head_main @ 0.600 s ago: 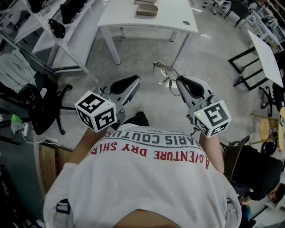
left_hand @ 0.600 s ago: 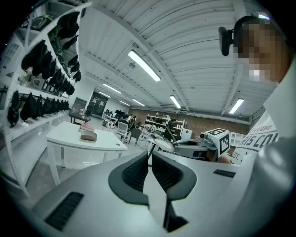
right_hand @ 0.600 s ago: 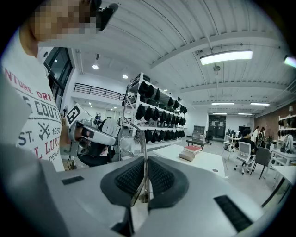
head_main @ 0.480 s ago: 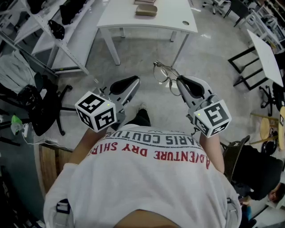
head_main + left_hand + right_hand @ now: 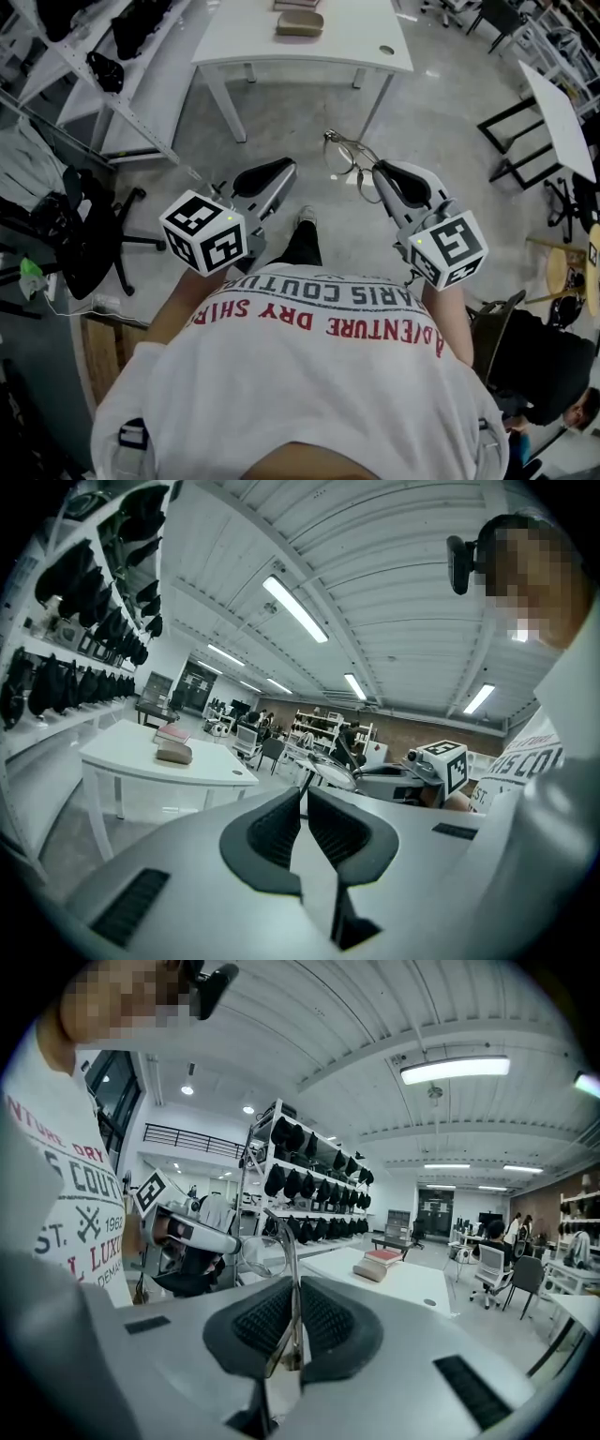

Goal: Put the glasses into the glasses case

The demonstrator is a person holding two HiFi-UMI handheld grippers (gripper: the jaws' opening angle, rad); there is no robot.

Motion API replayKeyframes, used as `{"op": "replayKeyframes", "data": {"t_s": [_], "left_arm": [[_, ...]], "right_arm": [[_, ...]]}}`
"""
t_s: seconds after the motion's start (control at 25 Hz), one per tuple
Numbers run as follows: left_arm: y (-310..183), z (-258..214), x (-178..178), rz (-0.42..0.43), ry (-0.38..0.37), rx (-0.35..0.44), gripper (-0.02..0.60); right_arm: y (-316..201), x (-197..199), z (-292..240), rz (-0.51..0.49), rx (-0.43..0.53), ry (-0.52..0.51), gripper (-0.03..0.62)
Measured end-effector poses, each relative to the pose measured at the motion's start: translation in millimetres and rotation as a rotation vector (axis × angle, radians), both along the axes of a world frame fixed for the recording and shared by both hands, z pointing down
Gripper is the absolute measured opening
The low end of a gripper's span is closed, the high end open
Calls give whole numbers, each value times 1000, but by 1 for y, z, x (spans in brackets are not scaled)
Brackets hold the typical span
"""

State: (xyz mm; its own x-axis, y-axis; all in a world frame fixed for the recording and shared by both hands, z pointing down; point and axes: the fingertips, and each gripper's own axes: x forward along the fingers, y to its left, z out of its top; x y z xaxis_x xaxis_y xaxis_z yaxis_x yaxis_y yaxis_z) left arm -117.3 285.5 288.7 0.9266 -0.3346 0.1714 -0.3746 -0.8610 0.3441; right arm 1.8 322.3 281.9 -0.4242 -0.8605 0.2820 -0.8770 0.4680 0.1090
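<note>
Part of the glasses (image 5: 341,156) was hidden between the jaws of my right gripper (image 5: 378,173). The far glasses case (image 5: 299,23) was too small to tell if open.

Both closed: left claw (image 5: 285,168), right claw (image 5: 378,170)

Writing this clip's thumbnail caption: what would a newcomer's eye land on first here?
The wire-rimmed glasses stand out first, pinched by the frame in the right gripper and held in mid-air over the floor, ahead of the person. Beside it the left gripper is shut on nothing. Farther ahead a white table carries a tan case.
</note>
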Motion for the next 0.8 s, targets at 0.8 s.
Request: {"op": "replayKeyframes", "data": {"t_s": [0.8], "left_arm": [[-198, 18, 71, -3, -28, -72, 46]], "right_arm": [[-196, 67, 17, -15, -74, -14, 38]]}}
